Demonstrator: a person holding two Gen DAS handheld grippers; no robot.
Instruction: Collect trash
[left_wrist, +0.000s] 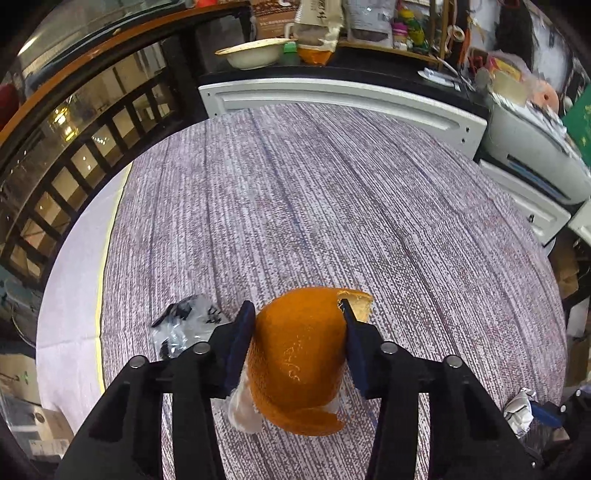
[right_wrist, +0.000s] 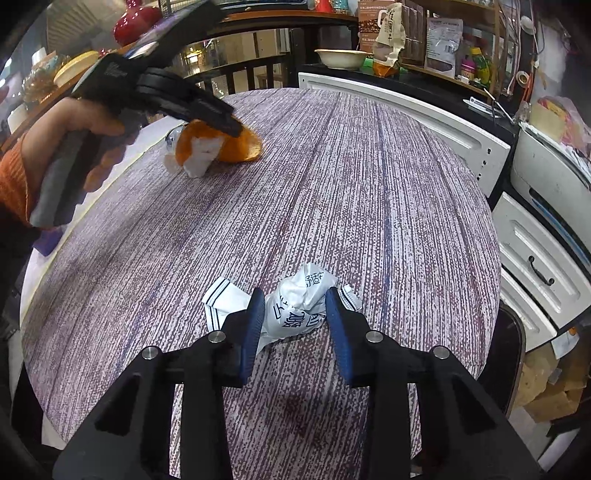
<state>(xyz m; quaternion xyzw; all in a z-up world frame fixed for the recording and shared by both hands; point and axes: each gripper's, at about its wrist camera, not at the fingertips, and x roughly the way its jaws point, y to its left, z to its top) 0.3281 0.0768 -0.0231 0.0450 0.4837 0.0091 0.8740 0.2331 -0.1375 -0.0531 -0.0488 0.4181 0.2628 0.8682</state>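
Observation:
A large curved piece of orange peel (left_wrist: 299, 362) lies on the purple-and-white woven tablecloth (left_wrist: 295, 184), with a white tissue scrap (left_wrist: 243, 410) under its near edge. My left gripper (left_wrist: 295, 306) is shut on the peel, one blue pad against each side. In the right wrist view a hand holds that gripper (right_wrist: 229, 125) down over the peel (right_wrist: 240, 147). My right gripper (right_wrist: 294, 293) is shut on a crumpled white wrapper (right_wrist: 299, 306) with blue print, which rests on the cloth. The same wrapper (left_wrist: 519, 411) shows at the lower right of the left wrist view.
A clear plastic bag (left_wrist: 184, 325) with black bits lies just left of the peel. White cabinet panels (left_wrist: 332, 99) and drawers (right_wrist: 535, 266) ring the table's far and right sides. A cream bowl (left_wrist: 255, 53) sits on the dark counter behind. A dark railing (left_wrist: 74, 166) runs on the left.

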